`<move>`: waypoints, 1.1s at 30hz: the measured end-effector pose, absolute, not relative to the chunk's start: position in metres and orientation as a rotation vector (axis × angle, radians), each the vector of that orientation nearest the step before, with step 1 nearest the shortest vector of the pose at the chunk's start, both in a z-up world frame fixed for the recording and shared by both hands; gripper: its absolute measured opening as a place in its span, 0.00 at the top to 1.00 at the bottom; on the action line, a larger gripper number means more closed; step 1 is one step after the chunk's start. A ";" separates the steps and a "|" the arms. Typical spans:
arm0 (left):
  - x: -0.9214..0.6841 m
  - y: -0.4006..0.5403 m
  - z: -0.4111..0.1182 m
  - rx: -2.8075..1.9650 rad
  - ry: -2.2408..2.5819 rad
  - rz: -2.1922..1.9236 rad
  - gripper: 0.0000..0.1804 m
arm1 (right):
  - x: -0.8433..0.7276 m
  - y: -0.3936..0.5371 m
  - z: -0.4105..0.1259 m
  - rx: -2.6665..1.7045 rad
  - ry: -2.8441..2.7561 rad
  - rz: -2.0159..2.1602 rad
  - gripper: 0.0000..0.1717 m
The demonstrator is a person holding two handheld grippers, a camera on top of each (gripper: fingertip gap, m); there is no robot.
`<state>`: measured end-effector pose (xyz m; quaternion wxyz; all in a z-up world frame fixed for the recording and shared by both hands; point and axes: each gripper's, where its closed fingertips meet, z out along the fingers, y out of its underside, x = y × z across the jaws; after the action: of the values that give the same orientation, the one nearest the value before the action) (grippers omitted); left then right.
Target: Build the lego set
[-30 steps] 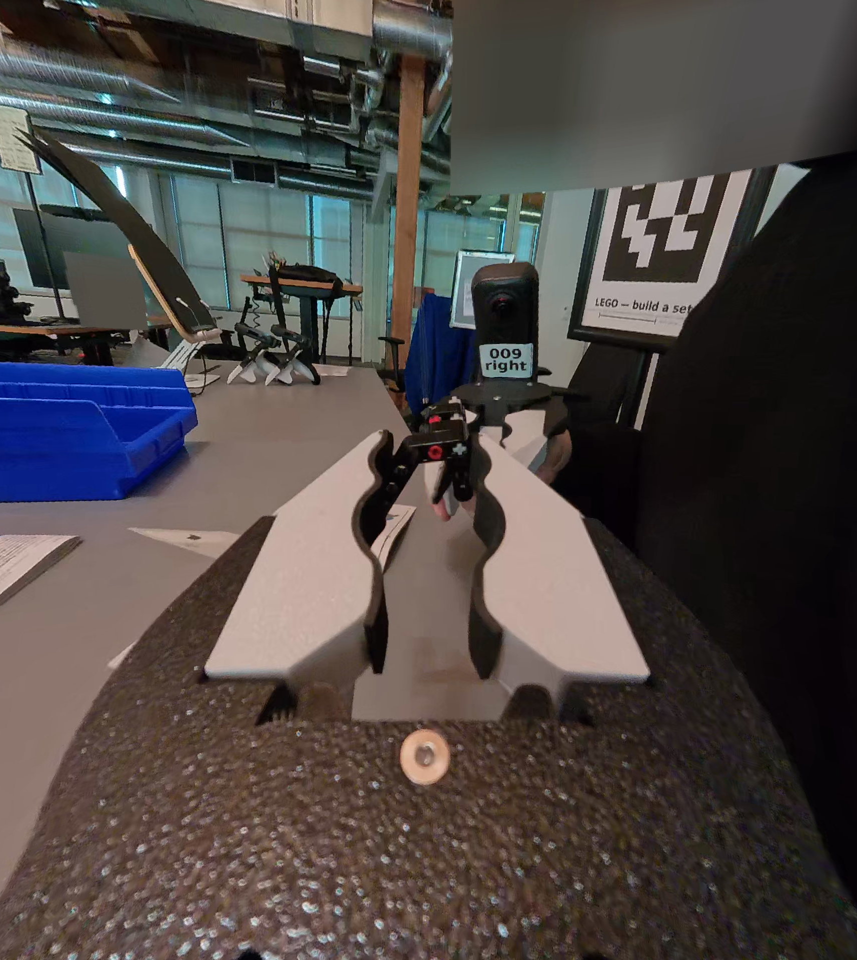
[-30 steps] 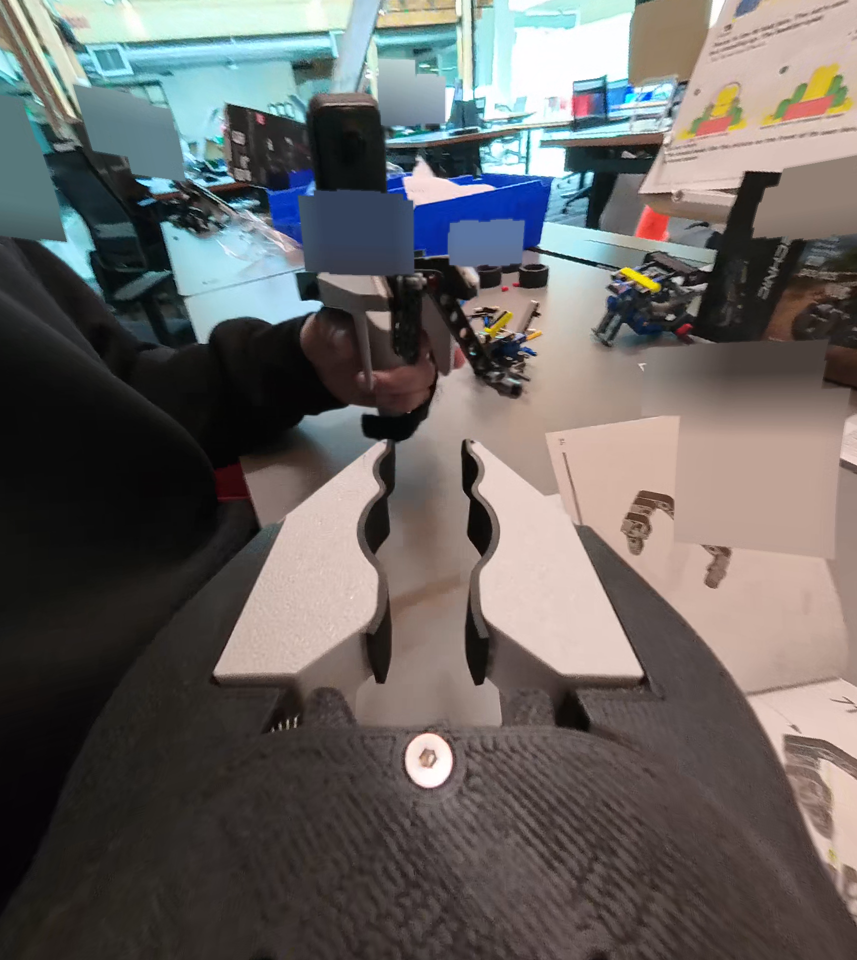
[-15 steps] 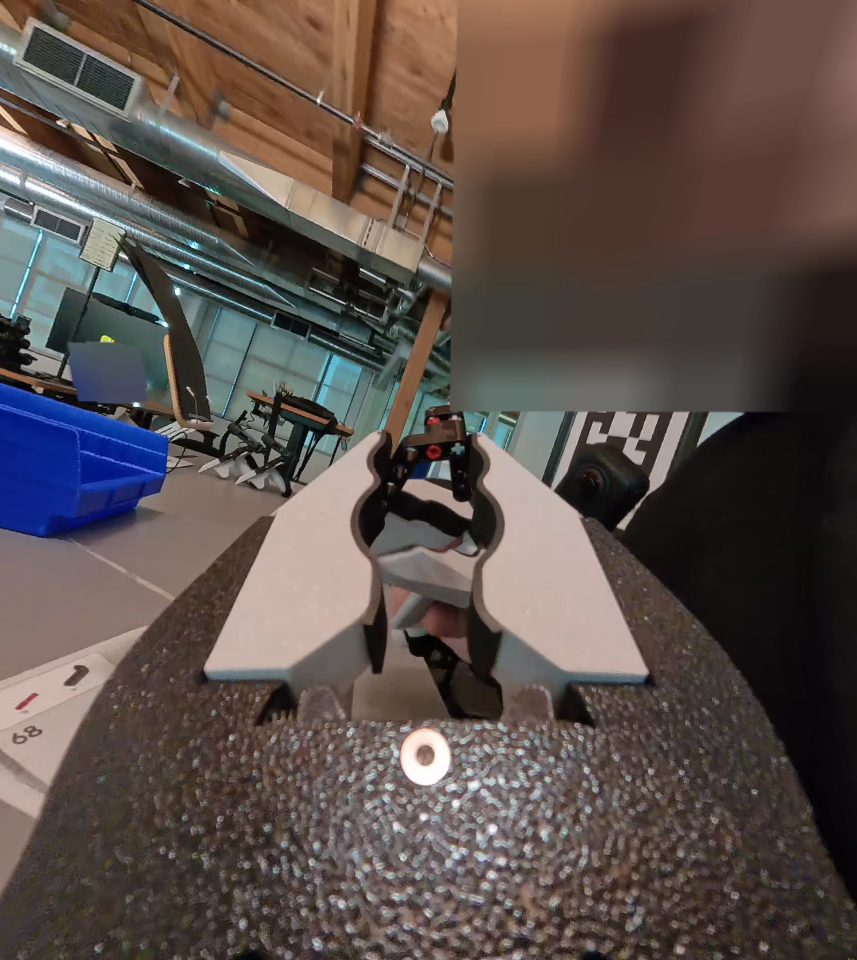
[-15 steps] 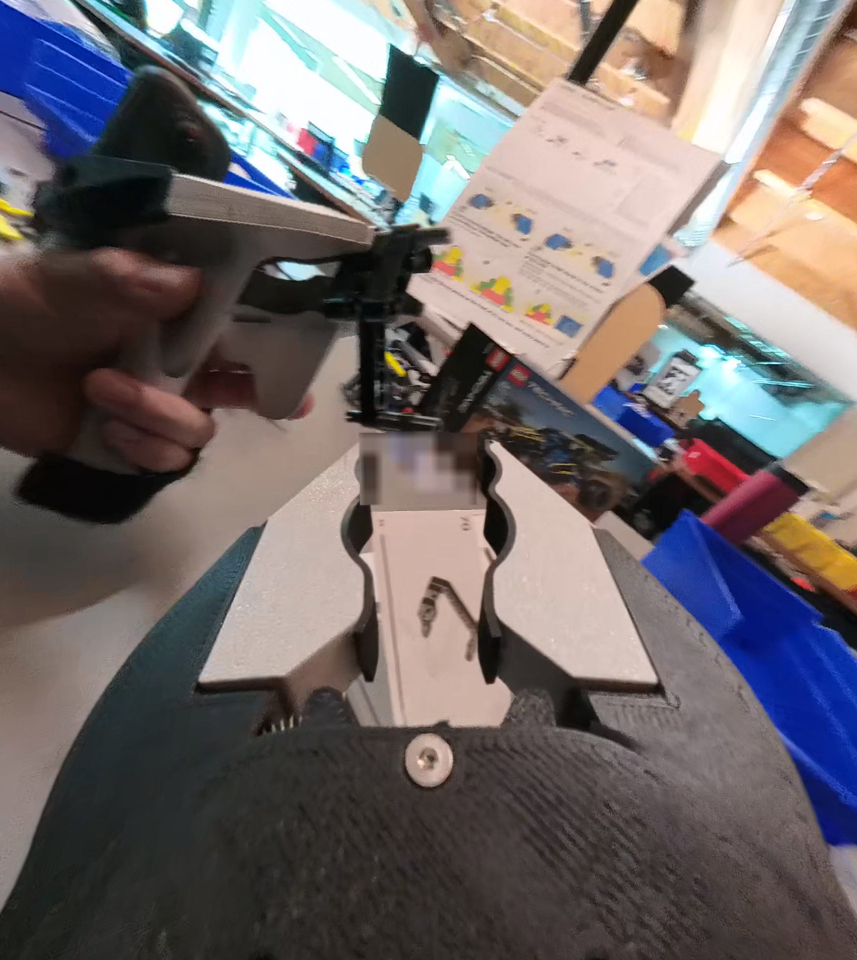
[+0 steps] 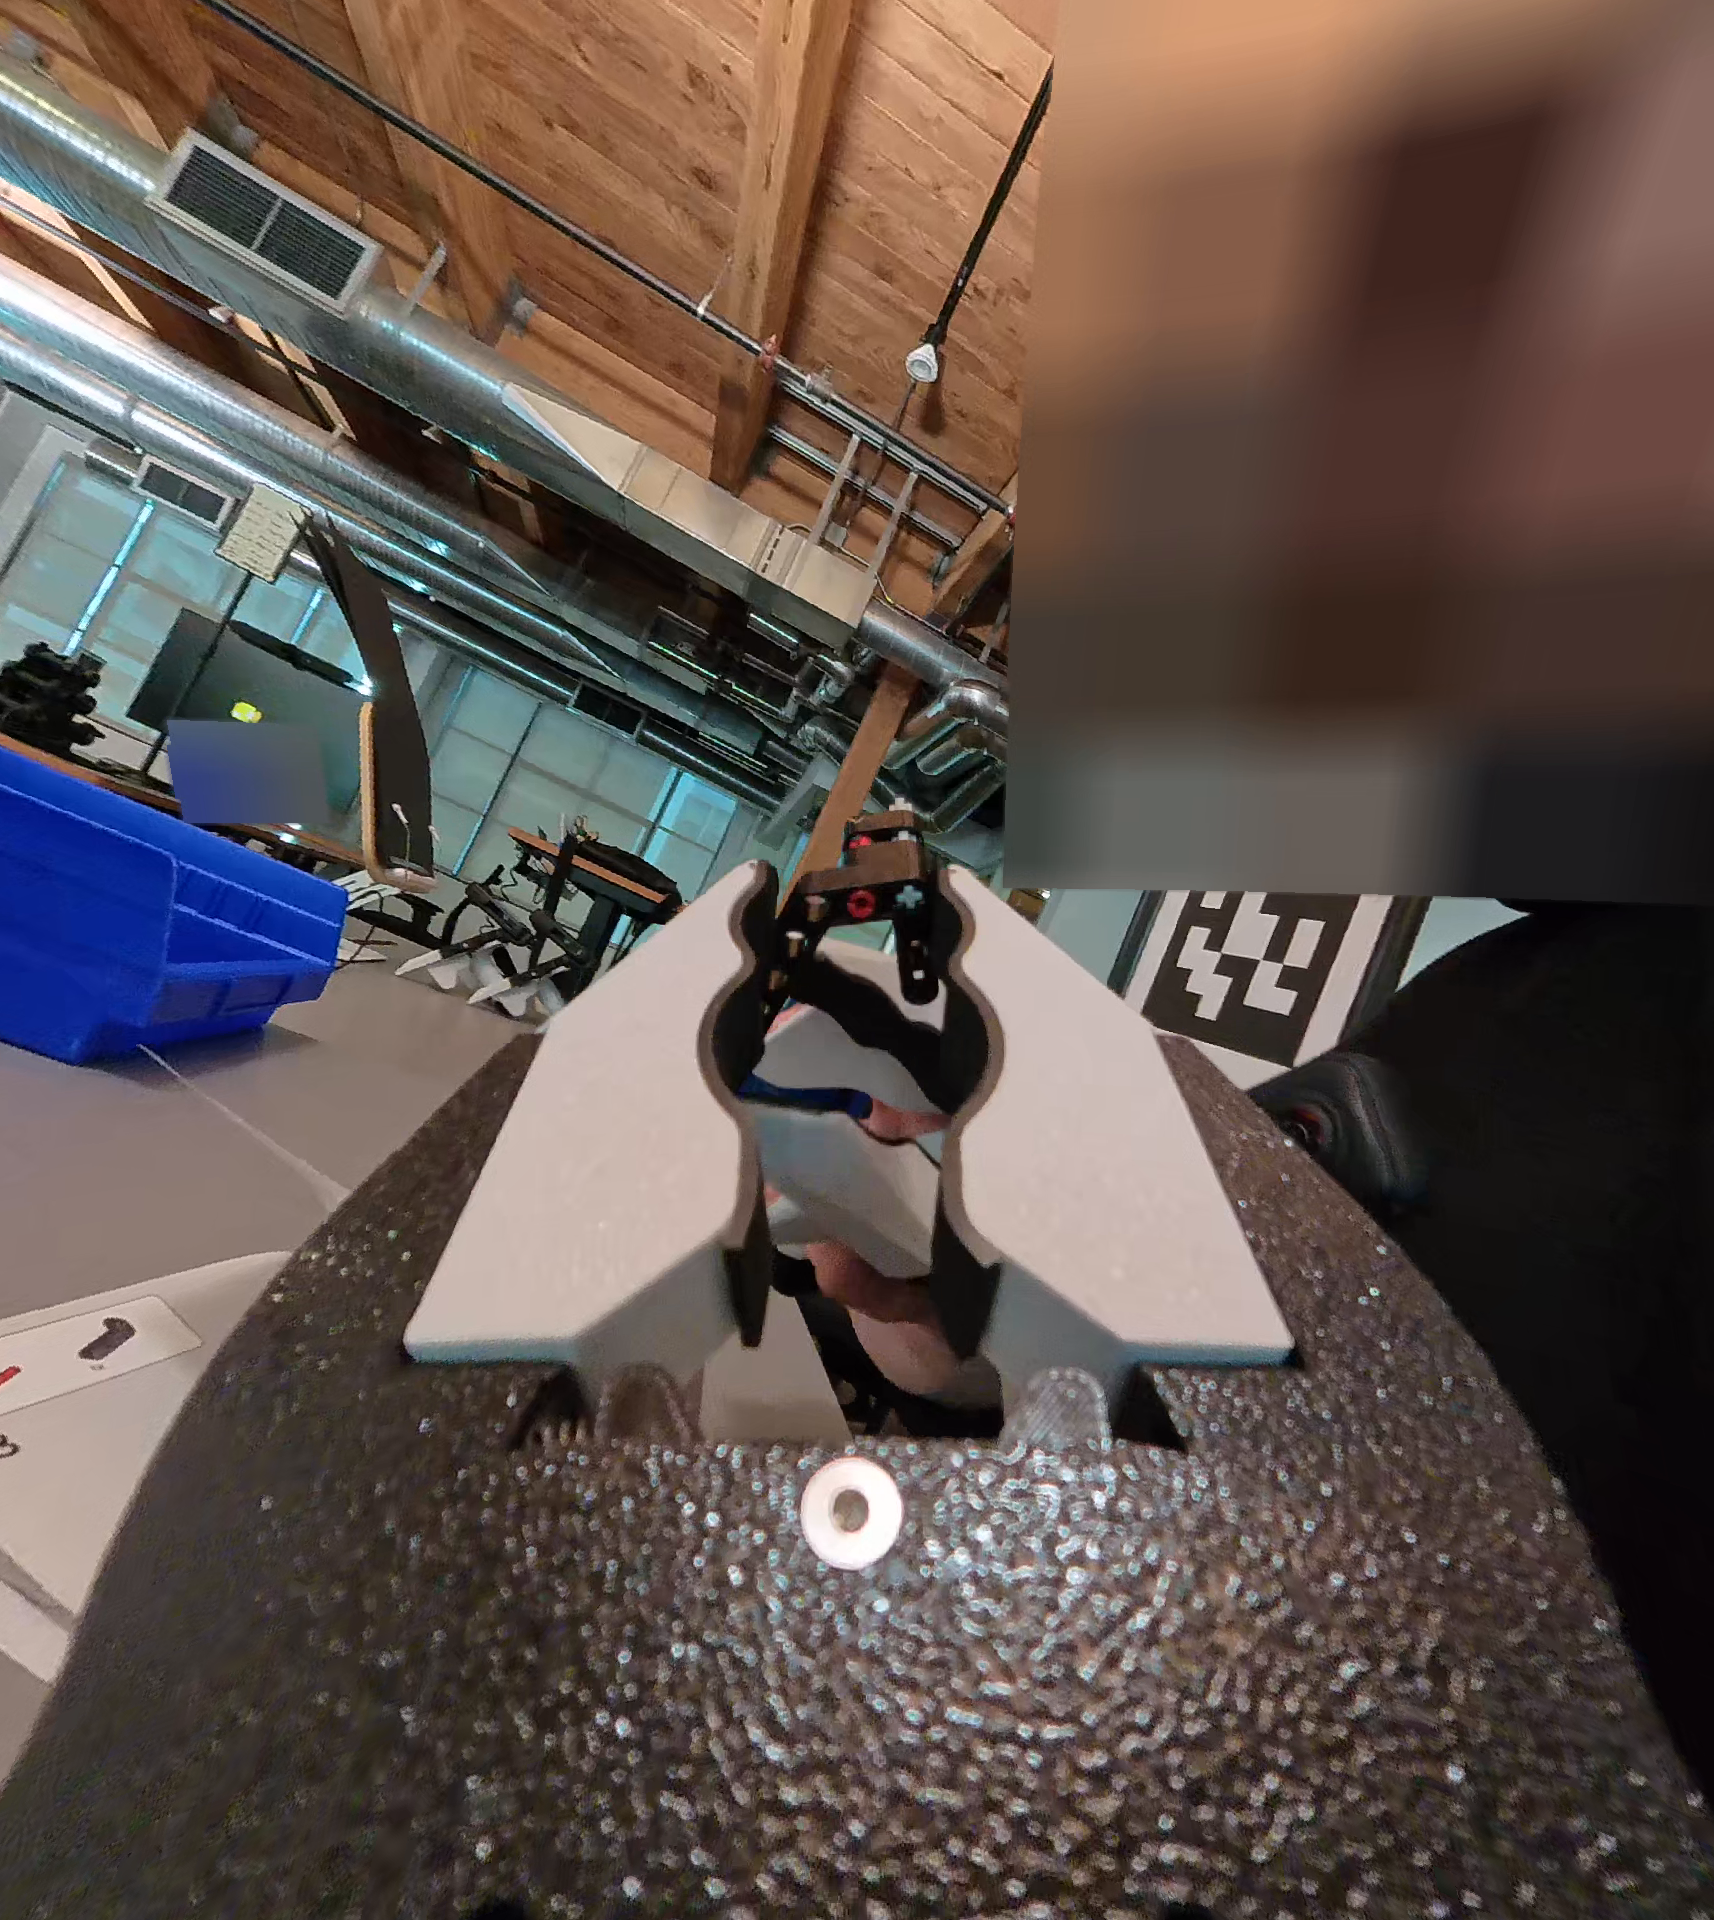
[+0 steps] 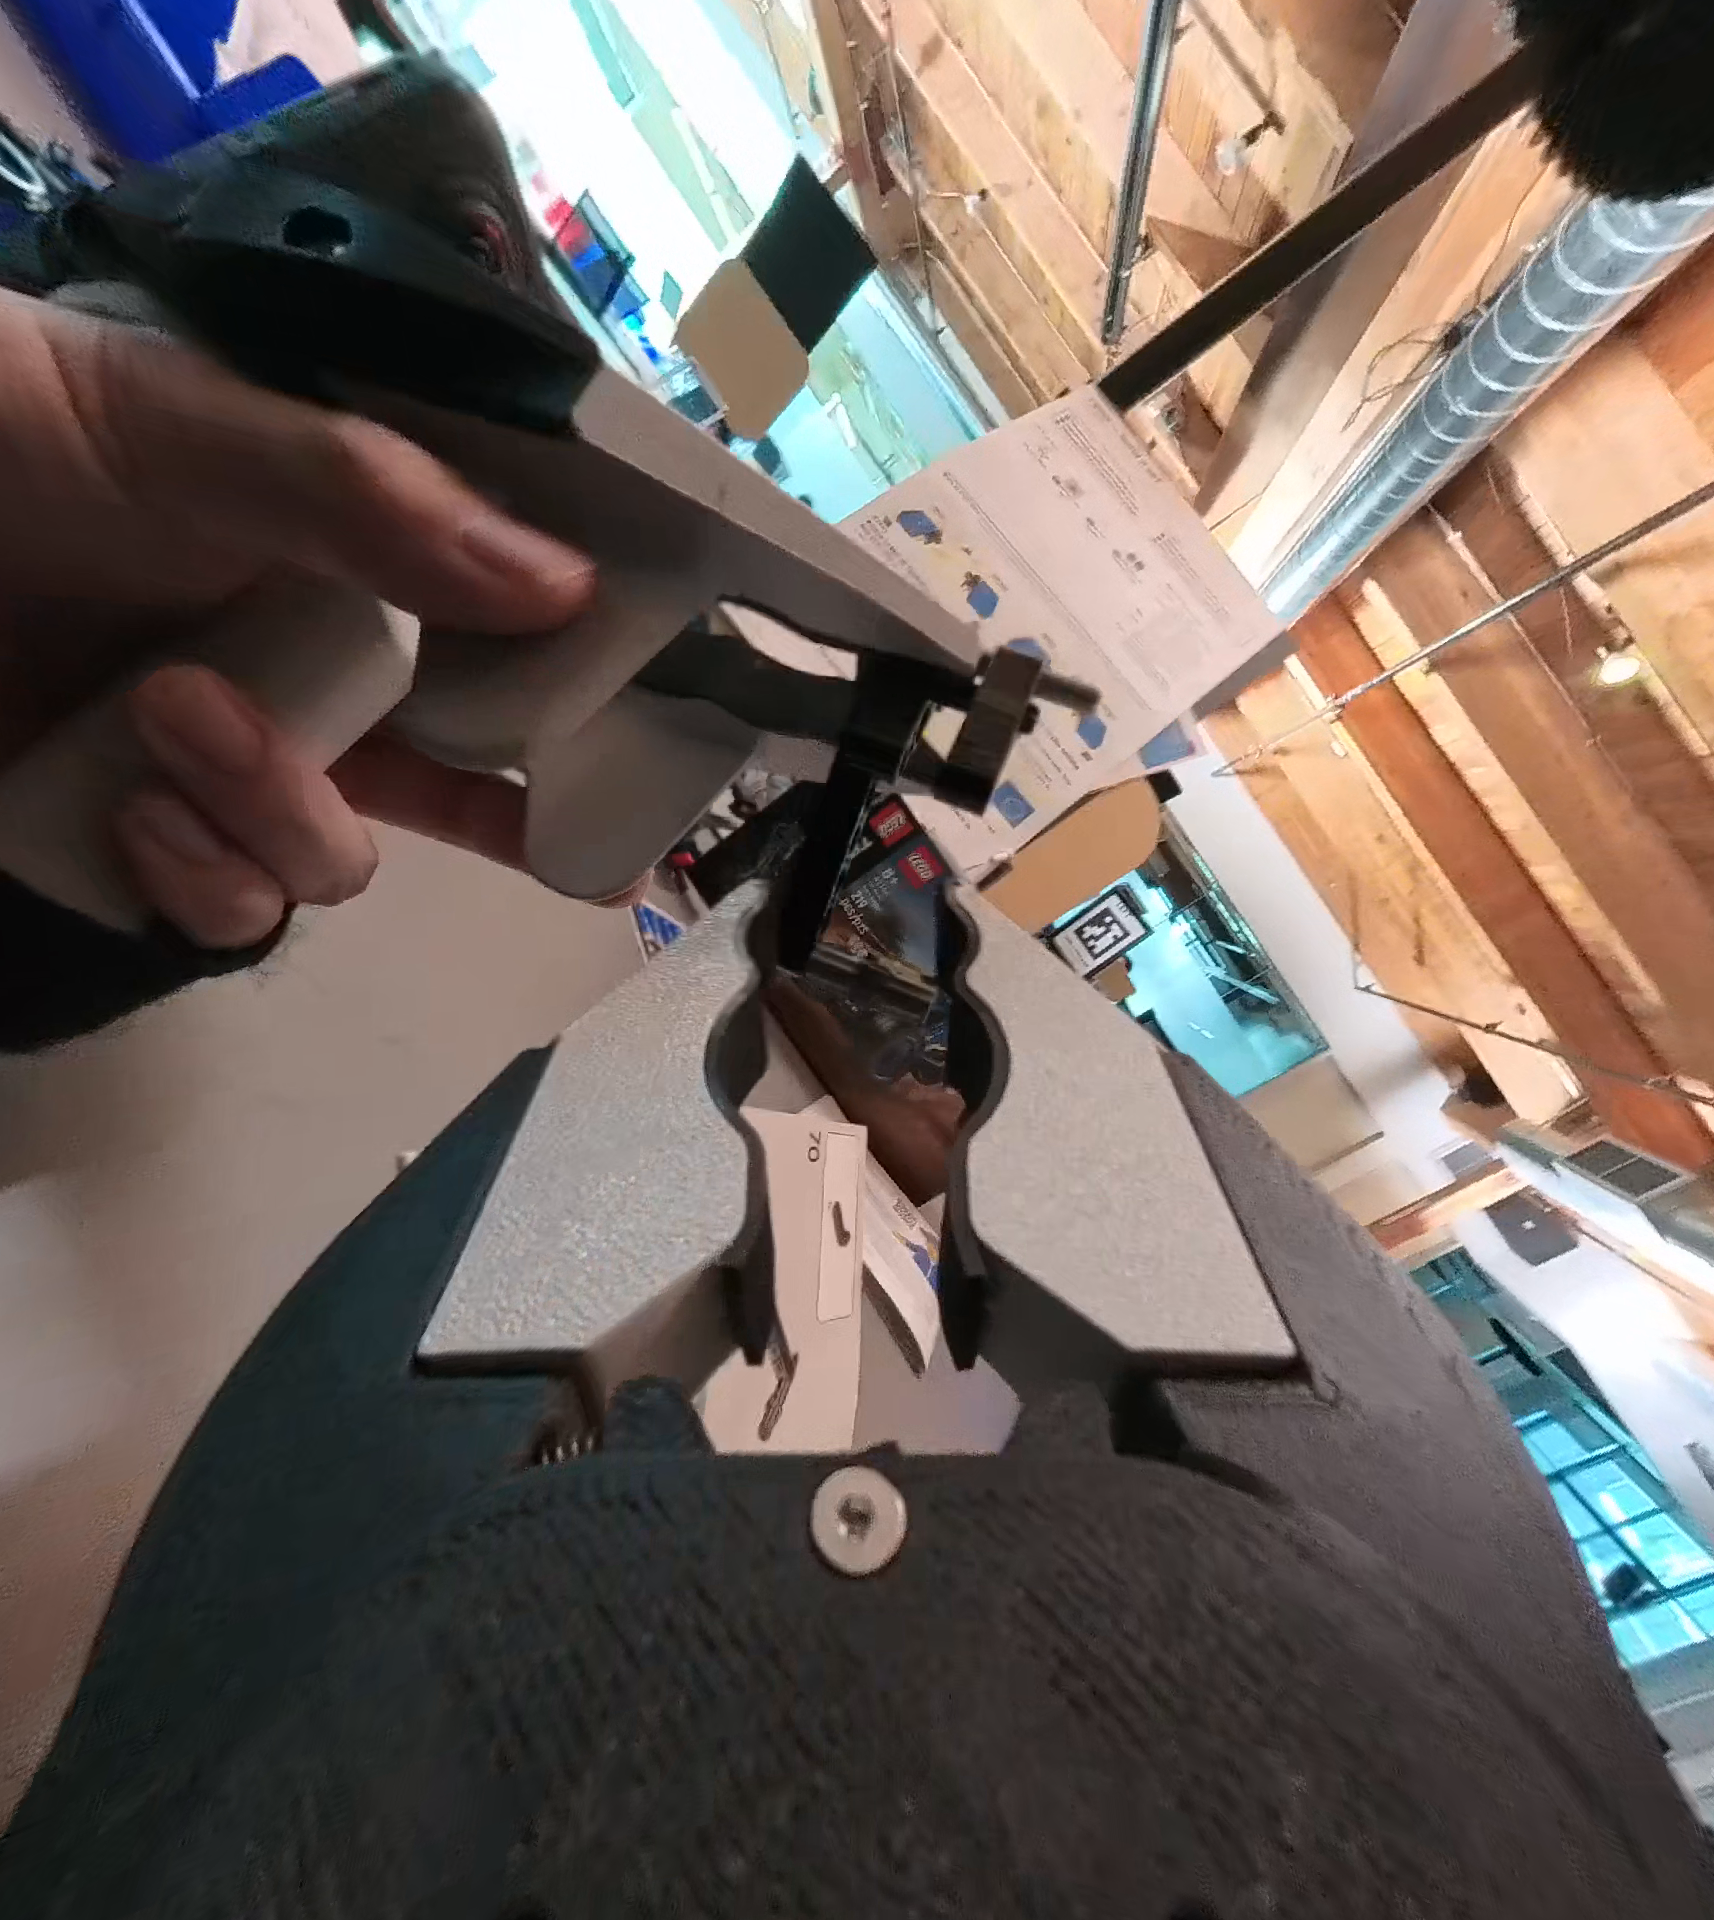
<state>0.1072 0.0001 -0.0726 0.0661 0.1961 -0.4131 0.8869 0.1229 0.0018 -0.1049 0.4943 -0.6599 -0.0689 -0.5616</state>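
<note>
Black plastic beams pinned together, with a red pin and a pale cross-shaped one on the near face, make up the brick assembly (image 5: 837, 906). It is up in the air over the grey bench (image 5: 53, 1143), at the very tips of the left claw (image 5: 855, 914). That claw is closed to a narrow gap on the assembly's crosspiece, which fills the space from one fingertip to the other. A hand (image 6: 157, 623) grips the claw's grey handle.

From the crosspiece a long black beam (image 6: 822, 862) hangs down and slants into the mouth of the right claw (image 6: 858, 920). The beam lies close against the inner pad of that claw's left finger (image 6: 759, 935), with open space between it and the other pad. The right claw is therefore slightly parted with nothing clamped. I cannot tell whether the beam touches the near pad. The two claws point at each other, tips just beside one another.

Behind the beam a dark boxed building set (image 6: 894, 935) stands on the bench. Above it hangs a white instruction sheet (image 6: 1071, 540) with blue pictures. Another printed sheet (image 5: 32, 1382) lies flat near the bench's front left edge, and a blue bin (image 5: 105, 935) sits toward its far left side. A black-and-white marker board (image 5: 1248, 966) stands at the right, beside a person's dark clothing (image 5: 1559, 1247).
</note>
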 end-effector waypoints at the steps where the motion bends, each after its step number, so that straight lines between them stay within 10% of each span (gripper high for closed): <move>1: 0.107 0.000 -0.073 0.597 -1.244 2.677 0.86 | 0.122 0.003 -0.104 -1.584 -0.173 -1.365 0.87; 33: 0.125 0.022 -0.120 0.580 -2.410 2.437 0.86 | 0.138 -0.039 -0.139 -1.772 -0.046 -1.244 0.97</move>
<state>0.1255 0.0222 -0.1204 -0.1663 0.1645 -0.6837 0.6913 0.1378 -0.0389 -0.1392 0.4686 -0.7229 -0.0187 -0.5075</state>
